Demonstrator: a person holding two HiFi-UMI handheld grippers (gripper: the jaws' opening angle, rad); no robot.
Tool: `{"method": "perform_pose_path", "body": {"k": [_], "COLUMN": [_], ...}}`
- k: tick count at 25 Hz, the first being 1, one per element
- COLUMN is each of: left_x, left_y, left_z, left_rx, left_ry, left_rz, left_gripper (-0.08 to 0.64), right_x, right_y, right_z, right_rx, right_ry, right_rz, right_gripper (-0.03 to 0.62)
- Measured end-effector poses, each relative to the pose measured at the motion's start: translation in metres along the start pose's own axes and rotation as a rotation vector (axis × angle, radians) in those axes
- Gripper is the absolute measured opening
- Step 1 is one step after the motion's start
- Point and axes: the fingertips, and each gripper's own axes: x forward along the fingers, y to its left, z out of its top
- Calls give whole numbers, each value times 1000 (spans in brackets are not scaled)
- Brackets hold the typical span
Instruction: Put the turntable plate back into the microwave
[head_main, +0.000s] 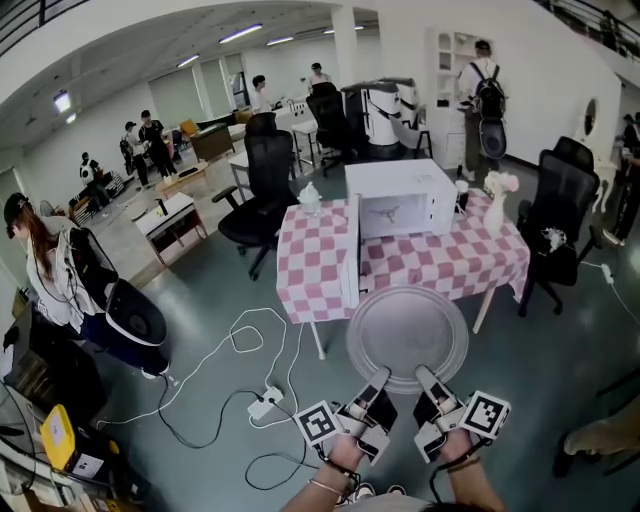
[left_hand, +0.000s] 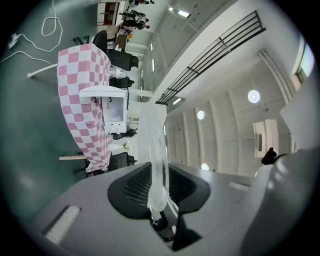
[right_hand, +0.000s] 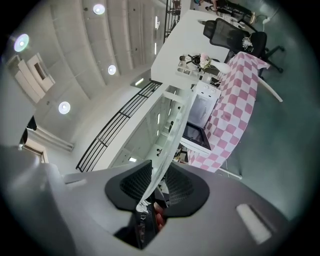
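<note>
The round clear glass turntable plate (head_main: 407, 335) hangs level in the air in front of the table, held by its near rim. My left gripper (head_main: 381, 376) is shut on the rim at the left, my right gripper (head_main: 424, 374) on the rim at the right. In the left gripper view the plate (left_hand: 156, 150) shows edge-on between the dark pads; the right gripper view shows the plate (right_hand: 170, 145) the same way. The white microwave (head_main: 401, 198) stands on the pink checked table (head_main: 310, 270), its door (head_main: 351, 250) swung open toward me.
Black office chairs (head_main: 258, 190) stand behind and to the right (head_main: 555, 215) of the table. A white cable and power strip (head_main: 262, 402) lie on the floor at the left. A vase with flowers (head_main: 495, 205) sits right of the microwave. Several people stand around the room.
</note>
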Motion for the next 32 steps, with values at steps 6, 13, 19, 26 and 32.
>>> {"method": "perform_pose_path", "body": {"k": [6,13,19,26,32], "left_x": [3,14,44,97,145], "left_y": [3,17,32,53,73], "left_z": [7,14,27,44,57], "left_rx": [7,-9,7,20,14], "left_ry": [22,41,47,26,0], "left_rz": [-13,6,19,20,38], "left_gripper": [72,75,75,75,75], "right_x": [6,13,31,63,85], "right_y": [-5,-25,-46,-70,-100], "right_z": [-2,3,26,74,116], "right_rx": [19,49,61,47,48], "right_ry": [-18,-26,-22,1,35], "right_rz": [-16,-69,-65,-17,-37], "right_gripper": [91,91,91,91,91]}}
